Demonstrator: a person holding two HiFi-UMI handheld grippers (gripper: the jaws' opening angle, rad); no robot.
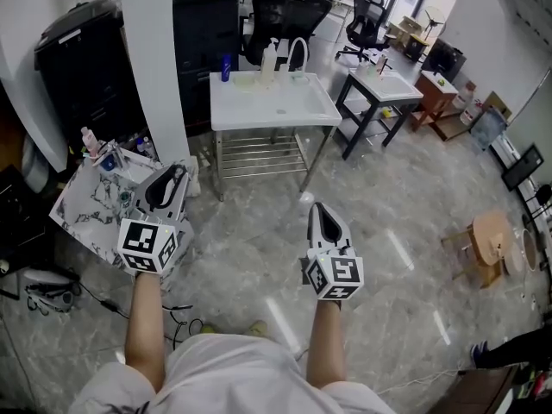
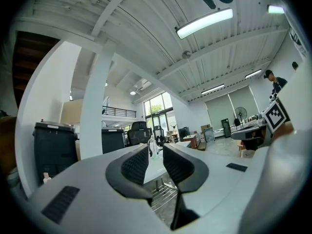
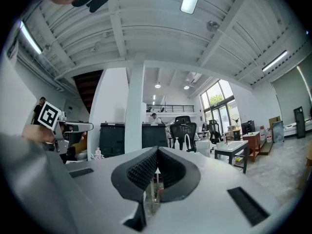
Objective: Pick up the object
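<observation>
A white table (image 1: pixel 269 109) stands ahead across the floor. On its far edge are two white bottles (image 1: pixel 270 59), a blue bottle (image 1: pixel 226 67) and a small green item (image 1: pixel 298 78); which one the task means I cannot tell. My left gripper (image 1: pixel 170 178) is held in the air above the floor, well short of the table, and a narrow gap shows between its jaws (image 2: pixel 156 154). My right gripper (image 1: pixel 321 212) hangs level with it to the right. Its ribbed pads (image 3: pixel 146 167) meet at the tip with nothing between them.
A marble-patterned low table (image 1: pixel 83 207) with small bottles stands just left of my left gripper. A white column (image 1: pixel 152 59) and black cabinets (image 1: pixel 86 67) are behind it. A black-legged desk (image 1: pixel 379 89), office chairs, a wooden stool (image 1: pixel 488 241) and floor cables (image 1: pixel 52 293) surround the space.
</observation>
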